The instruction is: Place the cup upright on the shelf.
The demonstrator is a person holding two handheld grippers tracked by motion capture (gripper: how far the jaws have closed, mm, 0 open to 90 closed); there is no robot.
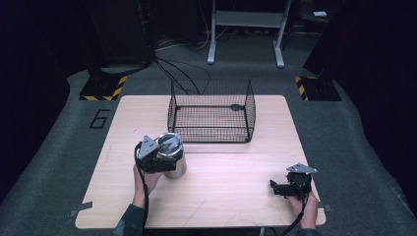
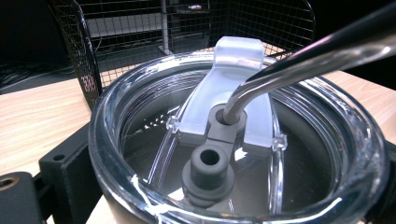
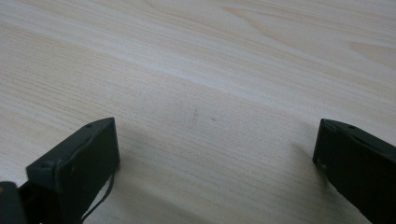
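At nine o'clock, left gripper (image 1: 164,160): jaws set around a steel tumbler (image 1: 173,156), clamped on its sides just below the clear lid (image 2: 233,154).
Tumbler: upright on the table (image 1: 231,191), a bent metal straw (image 2: 299,65) through the lid.
Twelve o'clock: wire basket (image 1: 211,115), just behind the tumbler.
Four o'clock, right gripper (image 3: 215,154): jaws wide apart, holding nothing, low over bare wood.
Hidden: the tumbler's contents.
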